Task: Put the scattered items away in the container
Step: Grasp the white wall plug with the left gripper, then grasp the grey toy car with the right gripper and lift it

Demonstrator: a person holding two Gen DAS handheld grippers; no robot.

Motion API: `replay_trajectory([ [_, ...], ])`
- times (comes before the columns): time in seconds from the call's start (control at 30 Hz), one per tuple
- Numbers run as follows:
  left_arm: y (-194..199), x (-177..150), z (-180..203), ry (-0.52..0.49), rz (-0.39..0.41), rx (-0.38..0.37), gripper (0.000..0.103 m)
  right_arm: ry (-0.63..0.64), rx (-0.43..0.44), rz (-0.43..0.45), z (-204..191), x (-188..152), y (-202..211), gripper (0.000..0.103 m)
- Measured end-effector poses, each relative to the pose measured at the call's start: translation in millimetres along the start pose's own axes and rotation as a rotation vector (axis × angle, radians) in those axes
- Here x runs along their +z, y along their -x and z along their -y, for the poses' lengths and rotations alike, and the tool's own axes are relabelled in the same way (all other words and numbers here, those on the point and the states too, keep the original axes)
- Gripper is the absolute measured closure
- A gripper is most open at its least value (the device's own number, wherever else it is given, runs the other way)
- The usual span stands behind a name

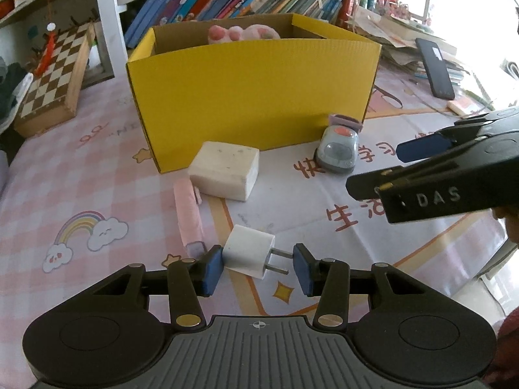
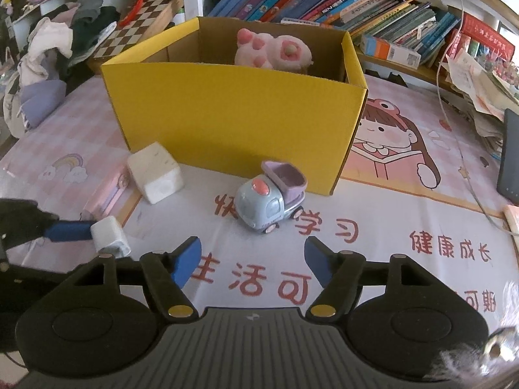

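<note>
Left claw [image 1: 258,267] spread around the white charger plug [image 1: 248,254] on the table [image 1: 81,168]; left pad touches its body, right pad by the prongs, not clamped. Right claw [image 2: 253,261] released, empty, over the mat before the toy truck [image 2: 272,199]. White block [image 1: 225,170] and pink stick [image 1: 188,214] lie near the yellow box [image 1: 253,97]; pink plush [image 2: 272,50] inside.

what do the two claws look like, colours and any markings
Both match: the left claw and right claw have matte black linkage arms, brass-coloured round pivot pins, blue rectangular finger pads and a grey ribbed base plate. Seen from the left wrist, the right claw's side carries white "DAS" lettering.
</note>
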State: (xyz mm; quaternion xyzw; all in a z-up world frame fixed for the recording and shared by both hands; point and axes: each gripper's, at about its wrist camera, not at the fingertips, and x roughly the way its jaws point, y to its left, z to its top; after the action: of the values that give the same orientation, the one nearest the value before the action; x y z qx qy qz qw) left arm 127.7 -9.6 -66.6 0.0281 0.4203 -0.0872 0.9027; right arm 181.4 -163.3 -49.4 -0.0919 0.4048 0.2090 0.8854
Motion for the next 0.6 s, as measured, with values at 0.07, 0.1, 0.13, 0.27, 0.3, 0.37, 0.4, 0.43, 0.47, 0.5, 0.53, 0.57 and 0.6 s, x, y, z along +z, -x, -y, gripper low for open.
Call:
replay_trajectory([
  [0.07, 2, 0, -4, 0.018, 0.0, -0.007, 0.058, -0.014, 0.0, -0.004, 1, 3, -5, 0.034],
  [0.1, 3, 0, -6, 0.026, 0.002, -0.013, 0.058, -0.02, 0.0, -0.007, 1, 5, -8, 0.034],
  [0.13, 3, 1, -7, 0.03, 0.004, -0.018, 0.058, -0.026, 0.001, -0.011, 2, 6, -11, 0.033],
  [0.27, 6, 2, -9, 0.031, 0.007, -0.028, 0.058, -0.045, -0.001, -0.027, 3, 13, -24, 0.033],
  [0.3, 7, 2, -10, 0.032, 0.009, -0.026, 0.058, -0.049, 0.0, -0.034, 3, 15, -28, 0.033],
  [0.37, 9, 2, -11, 0.035, 0.017, -0.023, 0.058, -0.057, 0.001, -0.042, 3, 17, -33, 0.034],
  [0.4, 10, 3, -12, 0.037, 0.022, -0.022, 0.058, -0.06, 0.0, -0.044, 4, 19, -35, 0.034],
  [0.43, 11, 3, -13, 0.04, 0.025, -0.022, 0.058, -0.064, -0.001, -0.045, 4, 20, -37, 0.034],
  [0.47, 12, 4, -14, 0.042, 0.028, -0.024, 0.058, -0.066, -0.002, -0.045, 4, 22, -39, 0.034],
  [0.5, 13, 4, -14, 0.043, 0.03, -0.027, 0.058, -0.069, -0.005, -0.046, 5, 23, -41, 0.034],
  [0.53, 13, 4, -15, 0.044, 0.03, -0.03, 0.058, -0.072, -0.007, -0.046, 5, 25, -43, 0.034],
  [0.57, 13, 5, -15, 0.044, 0.03, -0.033, 0.058, -0.076, -0.008, -0.049, 5, 26, -44, 0.034],
  [0.6, 13, 5, -15, 0.044, 0.03, -0.036, 0.058, -0.081, -0.01, -0.054, 5, 28, -46, 0.034],
])
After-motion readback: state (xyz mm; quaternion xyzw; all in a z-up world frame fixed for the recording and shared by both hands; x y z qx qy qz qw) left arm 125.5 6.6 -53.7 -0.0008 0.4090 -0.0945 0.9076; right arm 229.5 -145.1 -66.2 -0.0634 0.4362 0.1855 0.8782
